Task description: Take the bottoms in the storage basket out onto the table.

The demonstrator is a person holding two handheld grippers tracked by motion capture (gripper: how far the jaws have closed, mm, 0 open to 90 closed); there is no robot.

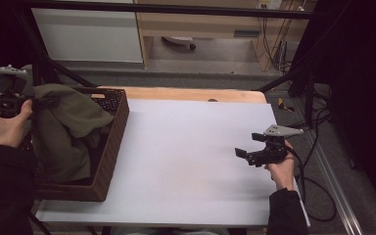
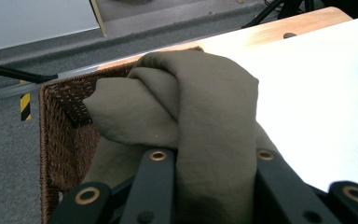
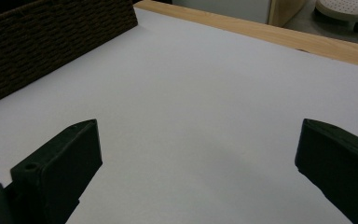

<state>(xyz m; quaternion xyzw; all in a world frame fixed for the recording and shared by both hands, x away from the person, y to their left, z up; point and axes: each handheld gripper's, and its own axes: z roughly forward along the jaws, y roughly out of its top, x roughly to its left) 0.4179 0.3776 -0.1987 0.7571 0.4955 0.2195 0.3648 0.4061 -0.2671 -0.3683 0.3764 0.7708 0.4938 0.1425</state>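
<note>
Left gripper point(image 2: 205, 186) has its jaws clamped on a bunched olive cloth point(image 2: 200, 107), held over the wicker basket point(image 1: 112, 147) at the frame's left. Right gripper point(image 1: 254, 152) sits wide open above the white table point(image 1: 186, 161). Looks like the lifting-out step; next it probably needs carrying the cloth clear of the rim.

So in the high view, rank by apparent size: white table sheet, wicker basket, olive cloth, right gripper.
1. White table sheet
2. Wicker basket
3. Olive cloth, partly hidden inside the basket, so this rank is unsure
4. Right gripper
</note>
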